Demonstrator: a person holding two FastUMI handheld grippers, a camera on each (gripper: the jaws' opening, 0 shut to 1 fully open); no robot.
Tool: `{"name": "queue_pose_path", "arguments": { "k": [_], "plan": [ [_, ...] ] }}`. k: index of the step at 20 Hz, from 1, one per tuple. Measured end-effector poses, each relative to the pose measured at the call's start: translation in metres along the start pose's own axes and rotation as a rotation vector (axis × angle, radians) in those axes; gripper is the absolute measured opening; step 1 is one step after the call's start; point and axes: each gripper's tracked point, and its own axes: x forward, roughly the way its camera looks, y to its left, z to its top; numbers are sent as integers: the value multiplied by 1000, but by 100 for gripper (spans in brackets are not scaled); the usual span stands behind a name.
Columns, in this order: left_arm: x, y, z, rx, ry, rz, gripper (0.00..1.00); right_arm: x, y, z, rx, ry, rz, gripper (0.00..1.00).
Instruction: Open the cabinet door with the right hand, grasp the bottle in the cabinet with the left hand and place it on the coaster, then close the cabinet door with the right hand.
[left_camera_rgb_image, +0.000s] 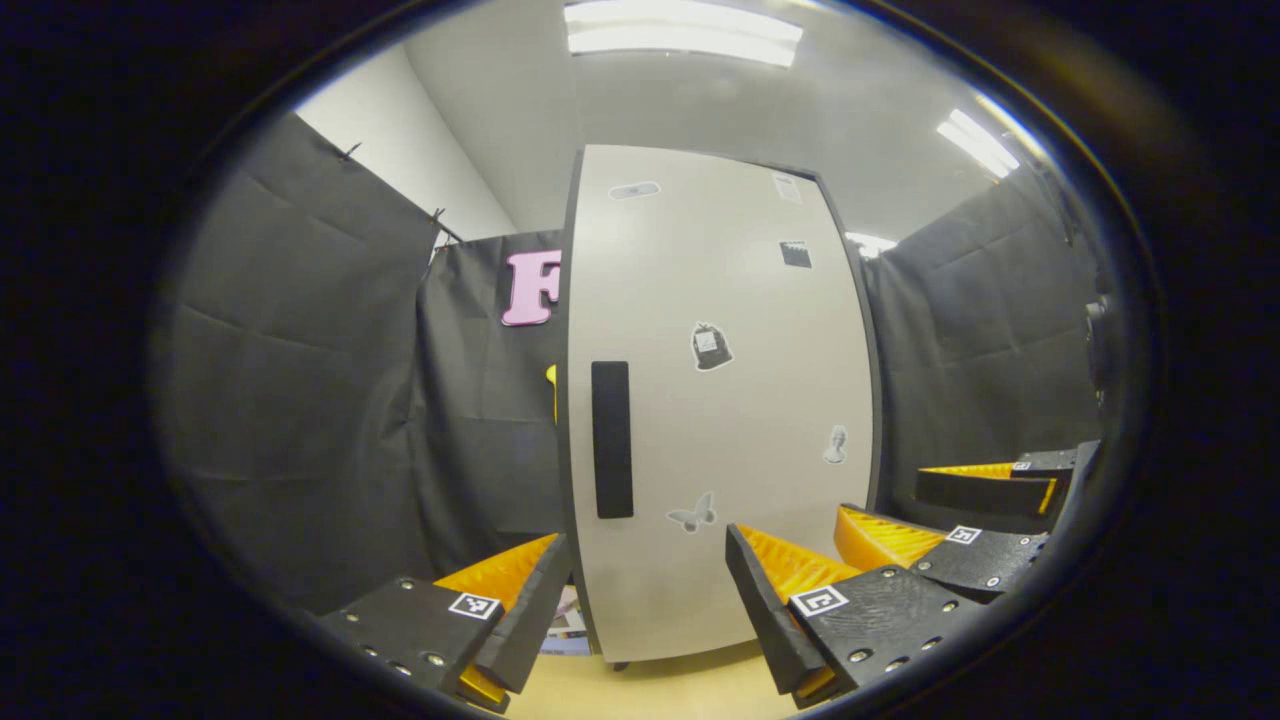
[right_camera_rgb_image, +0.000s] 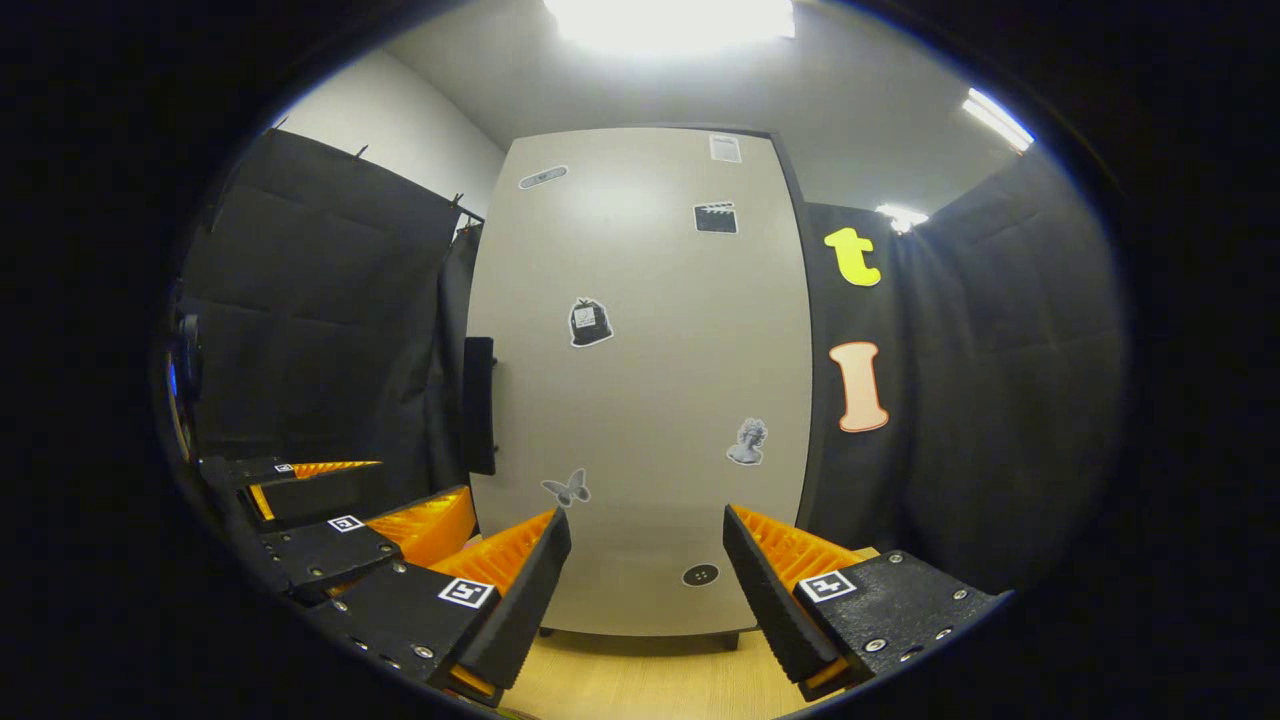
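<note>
Cabinet door (left_camera_rgb_image: 720, 400) shut; left gripper (left_camera_rgb_image: 640, 610) and right gripper (right_camera_rgb_image: 645, 590) fingers spread, empty, facing it.

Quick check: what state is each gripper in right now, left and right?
Left gripper: open, holding nothing, facing the closed cabinet door.
Right gripper: open, holding nothing.

Cloth-walled booth (strip-lit) around cabinet (left_camera_rgb_image: 720, 400).

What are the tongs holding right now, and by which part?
Nothing: left tongs and right tongs are both open and empty before the closed beige cabinet door.
</note>
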Motion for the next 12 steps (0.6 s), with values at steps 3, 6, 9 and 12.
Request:
{"name": "queue_pose_path", "arguments": {
  "k": [3, 6, 9, 12],
  "plan": [
    [-4, 2, -3, 9, 1, 9, 93, 0, -10, -8, 13, 17, -24, 95],
    [-6, 7, -10, -11, 21, 18, 93, -1, -15, -24, 35, 70, -35, 95],
    [-9, 12, -15, -29, 36, 25, 89, -3, -16, -25, 46, 85, -43, 95],
    [-13, 18, -16, -28, 49, 41, 89, -4, -16, -24, 32, 83, -49, 95]
  ]
}}
